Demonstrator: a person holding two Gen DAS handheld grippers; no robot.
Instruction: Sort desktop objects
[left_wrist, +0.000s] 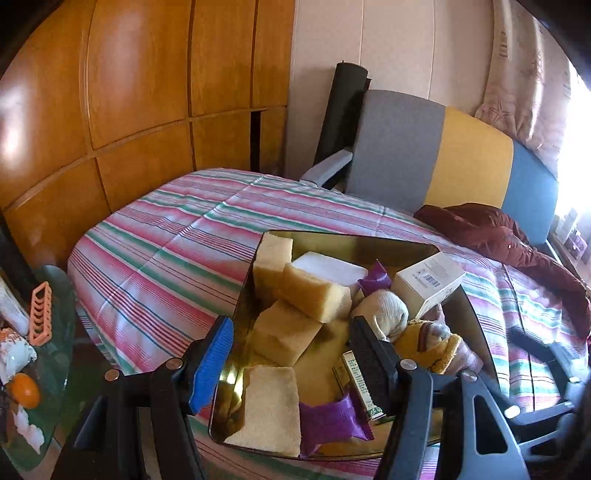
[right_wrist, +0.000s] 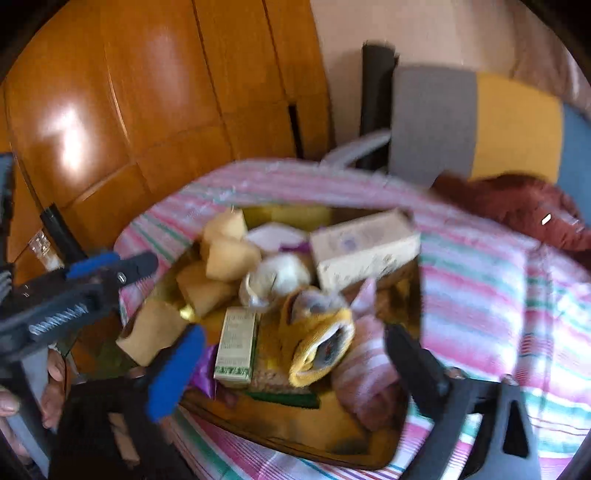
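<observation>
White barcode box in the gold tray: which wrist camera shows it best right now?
The left wrist view. There the white barcode box is sharp, barcode label visible, leaning at the gold tray's far right corner. The right wrist view shows it too, but motion-blurred, printing unreadable.

A striped pink, green and white bedspread (left_wrist: 166, 236) covers the bed. Far left stand glossy orange wooden wardrobe panels (left_wrist: 129, 92). Far right, a grey, yellow and blue padded headboard (left_wrist: 443, 155) rises, a crumpled maroon jacket (left_wrist: 491, 232) lying near it.

White box (left_wrist: 428, 286) bears barcode; print there and elsewhere illegible.
</observation>
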